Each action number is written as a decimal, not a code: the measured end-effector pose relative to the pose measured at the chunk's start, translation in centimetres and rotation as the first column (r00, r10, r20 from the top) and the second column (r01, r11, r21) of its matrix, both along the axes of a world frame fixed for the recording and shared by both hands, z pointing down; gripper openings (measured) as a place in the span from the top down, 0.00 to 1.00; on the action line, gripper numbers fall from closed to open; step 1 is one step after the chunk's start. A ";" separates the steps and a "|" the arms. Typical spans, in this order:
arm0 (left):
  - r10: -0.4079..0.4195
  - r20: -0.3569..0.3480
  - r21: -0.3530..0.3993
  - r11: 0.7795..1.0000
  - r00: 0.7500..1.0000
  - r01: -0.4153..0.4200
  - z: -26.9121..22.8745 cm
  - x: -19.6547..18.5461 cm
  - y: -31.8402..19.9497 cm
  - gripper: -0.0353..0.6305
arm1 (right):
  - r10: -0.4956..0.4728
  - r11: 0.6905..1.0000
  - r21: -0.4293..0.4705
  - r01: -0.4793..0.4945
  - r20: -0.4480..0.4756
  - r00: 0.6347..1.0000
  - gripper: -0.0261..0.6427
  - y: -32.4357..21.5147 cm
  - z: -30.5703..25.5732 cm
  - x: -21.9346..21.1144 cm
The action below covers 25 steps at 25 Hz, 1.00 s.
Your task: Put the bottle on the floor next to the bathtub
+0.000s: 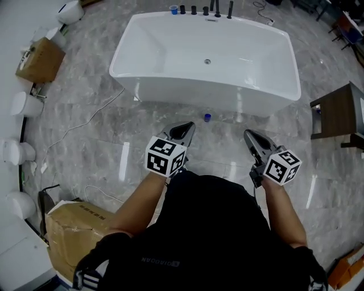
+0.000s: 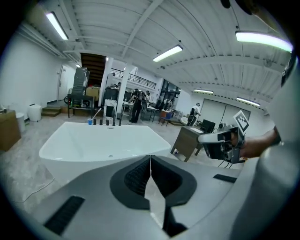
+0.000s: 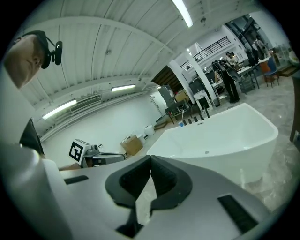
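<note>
The white bathtub (image 1: 136, 79) stands ahead of me on the marble floor. A small bottle with a blue cap (image 1: 207, 117) stands on the floor right by the tub's near wall, seen from above. My left gripper (image 1: 189, 126) hangs a little short of it, shut and empty. My right gripper (image 1: 248, 134) hovers to the right of the bottle, also shut with nothing held. In the left gripper view the jaws (image 2: 150, 161) meet in a thin line before the tub (image 2: 70, 145). The right gripper view shows its jaws (image 3: 151, 161) closed too, with the tub (image 3: 234, 136) beyond.
Several dark bottles (image 1: 199, 9) and a blue cup (image 1: 173, 9) line the tub's far rim. A brown side table (image 1: 338, 111) stands at the right. Cardboard boxes (image 1: 74, 233) (image 1: 40, 59) and a white cable (image 1: 85, 122) lie at the left.
</note>
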<state>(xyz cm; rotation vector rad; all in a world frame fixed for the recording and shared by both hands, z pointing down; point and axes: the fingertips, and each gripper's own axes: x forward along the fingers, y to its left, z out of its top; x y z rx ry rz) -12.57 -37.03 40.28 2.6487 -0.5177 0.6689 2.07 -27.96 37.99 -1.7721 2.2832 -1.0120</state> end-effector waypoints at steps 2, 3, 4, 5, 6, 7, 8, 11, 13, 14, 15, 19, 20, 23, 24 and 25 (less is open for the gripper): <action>-0.020 -0.012 0.002 1.000 1.000 0.020 -0.6 0.8 2.4 0.92 | -0.018 1.000 0.014 0.018 -0.015 1.000 0.91 2.1 -0.5 1.2; -0.026 -0.018 0.000 1.000 0.999 0.026 -0.9 1.3 3.6 0.92 | -0.024 0.999 0.021 0.024 -0.019 1.000 0.91 3.1 -0.8 1.7; -0.029 -0.021 -0.002 1.000 0.999 0.029 -1.0 1.7 5.0 0.92 | -0.030 0.999 0.027 0.031 -0.023 0.999 0.91 4.2 -0.9 2.1; -0.029 -0.022 -0.002 1.000 0.999 0.029 -1.2 2.1 6.3 0.92 | -0.039 0.999 0.030 0.039 -0.028 0.999 0.91 5.2 -1.0 2.4; -0.028 -0.020 0.002 1.000 0.999 0.028 -1.2 2.5 7.6 0.92 | -0.049 0.998 0.034 0.050 -0.034 0.998 0.91 6.2 -1.0 2.7; -0.028 -0.014 0.008 1.000 1.000 0.028 -1.1 2.8 8.7 0.92 | -0.060 0.997 0.038 0.062 -0.038 0.997 0.91 7.1 -1.0 2.9; -0.033 -0.004 0.013 0.999 0.999 0.033 -0.9 3.0 9.6 0.92 | -0.071 0.997 0.041 0.072 -0.040 0.997 0.91 7.9 -1.0 3.1; -0.063 0.012 0.013 0.998 0.998 0.063 -0.6 3.5 11.6 0.92 | -0.087 0.995 0.041 0.088 -0.040 0.995 0.91 10.1 -0.7 4.0; -0.072 0.010 0.009 0.997 0.997 0.072 -0.6 3.8 12.3 0.92 | -0.080 0.996 0.034 0.081 -0.033 0.996 0.91 11.0 -0.4 4.6; -0.069 0.014 0.007 0.998 0.997 0.069 -0.6 4.0 12.5 0.92 | -0.071 0.997 0.031 0.072 -0.026 0.997 0.91 11.3 -0.3 4.8; -0.063 0.022 0.006 0.998 0.998 0.063 -0.6 4.0 12.8 0.92 | -0.060 0.998 0.028 0.061 -0.017 0.998 0.91 11.7 -0.2 4.9; -0.016 0.038 0.004 1.000 0.999 0.016 -0.4 3.8 13.9 0.92 | -0.022 0.999 0.025 0.022 -0.001 1.000 0.91 12.9 0.4 4.5; -0.005 0.037 -0.005 1.000 0.999 0.005 -0.3 3.7 14.0 0.92 | -0.012 1.000 0.026 0.012 -0.001 1.000 0.91 12.9 0.5 4.2; 0.015 0.033 -0.026 1.000 0.999 -0.015 -0.3 2.8 13.3 0.92 | 0.018 0.999 0.030 -0.018 0.006 1.000 0.91 12.4 0.6 2.8; 0.024 0.033 -0.023 0.999 0.999 -0.023 -0.6 2.5 13.0 0.92 | 0.026 0.999 0.029 -0.027 0.009 1.000 0.91 12.2 0.6 2.1; 0.034 0.031 -0.017 0.999 0.999 -0.033 -0.9 2.1 12.8 0.92 | 0.031 0.999 0.028 -0.031 0.007 0.999 0.91 12.1 0.6 1.5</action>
